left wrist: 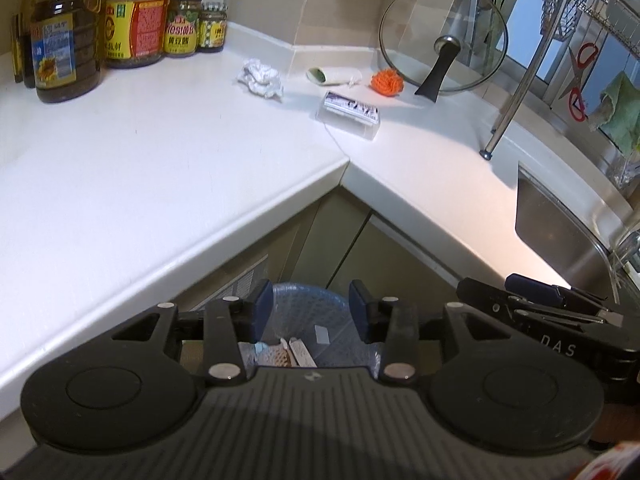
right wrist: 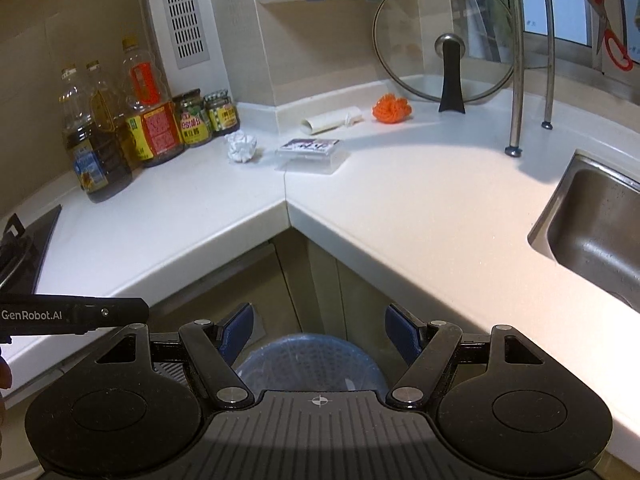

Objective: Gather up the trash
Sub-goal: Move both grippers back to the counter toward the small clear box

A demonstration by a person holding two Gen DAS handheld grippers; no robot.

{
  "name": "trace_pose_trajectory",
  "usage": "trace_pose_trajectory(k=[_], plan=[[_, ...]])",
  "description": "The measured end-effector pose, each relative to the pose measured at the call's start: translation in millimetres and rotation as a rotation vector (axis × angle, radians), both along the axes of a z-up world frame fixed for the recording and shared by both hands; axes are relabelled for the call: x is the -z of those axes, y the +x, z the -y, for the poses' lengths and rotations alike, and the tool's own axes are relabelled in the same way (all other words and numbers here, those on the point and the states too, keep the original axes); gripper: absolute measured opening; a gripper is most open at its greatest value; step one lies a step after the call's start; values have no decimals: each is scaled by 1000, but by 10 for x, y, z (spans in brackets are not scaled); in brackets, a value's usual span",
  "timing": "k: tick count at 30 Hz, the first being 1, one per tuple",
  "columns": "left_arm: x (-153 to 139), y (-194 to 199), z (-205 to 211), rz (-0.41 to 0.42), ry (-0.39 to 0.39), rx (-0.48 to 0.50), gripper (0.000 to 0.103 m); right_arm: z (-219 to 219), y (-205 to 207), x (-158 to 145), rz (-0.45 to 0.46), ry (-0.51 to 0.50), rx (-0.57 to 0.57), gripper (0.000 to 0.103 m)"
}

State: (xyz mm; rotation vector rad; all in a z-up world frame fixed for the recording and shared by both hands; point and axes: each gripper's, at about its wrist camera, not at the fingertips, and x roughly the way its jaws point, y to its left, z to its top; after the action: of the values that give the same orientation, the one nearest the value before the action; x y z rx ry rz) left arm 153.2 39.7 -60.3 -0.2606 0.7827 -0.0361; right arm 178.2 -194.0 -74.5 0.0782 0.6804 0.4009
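Both the left claw point(left wrist: 310, 310) and the right claw point(right wrist: 318, 334) are held open and empty above the lined bin point(right wrist: 312, 360) below the counter point(right wrist: 400, 208) corner. Crumpled paper point(right wrist: 241, 146), a paper roll point(right wrist: 330, 120) and a clear box point(right wrist: 310, 154) are seen near the counter's back corner.

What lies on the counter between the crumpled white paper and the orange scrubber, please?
A rolled white tube and a clear plastic box lie between the crumpled paper and scrubber; both wrist views show them.
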Motion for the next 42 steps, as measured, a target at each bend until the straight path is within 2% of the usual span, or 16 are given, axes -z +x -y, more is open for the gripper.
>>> trace_pose_trajectory(k=[6,23,27,31,35,39,42], plan=[[-129,89,-83,40,7,6,45,-33,68,-120,32,-4,7,73],[-339,422,-242,103,14,11,50,-129,344,-267,59,-42,20,73],[-329,598,-254,100,18,-19,50,-110,572,-251,58,-37,2,74],[-339,773,-262,92,31,-57,51,-80,866,-244,58,-21,-4,83],[-355,977,-287,83,37,-109,51,-61,1192,-231,53,3,-33,84],[-391,1160,-271,80,56,-131,52,-58,1535,-211,62,11,-80,85],[-409,1275,-255,73,73,-136,54,-101,1800,-189,73,-5,-163,85]])
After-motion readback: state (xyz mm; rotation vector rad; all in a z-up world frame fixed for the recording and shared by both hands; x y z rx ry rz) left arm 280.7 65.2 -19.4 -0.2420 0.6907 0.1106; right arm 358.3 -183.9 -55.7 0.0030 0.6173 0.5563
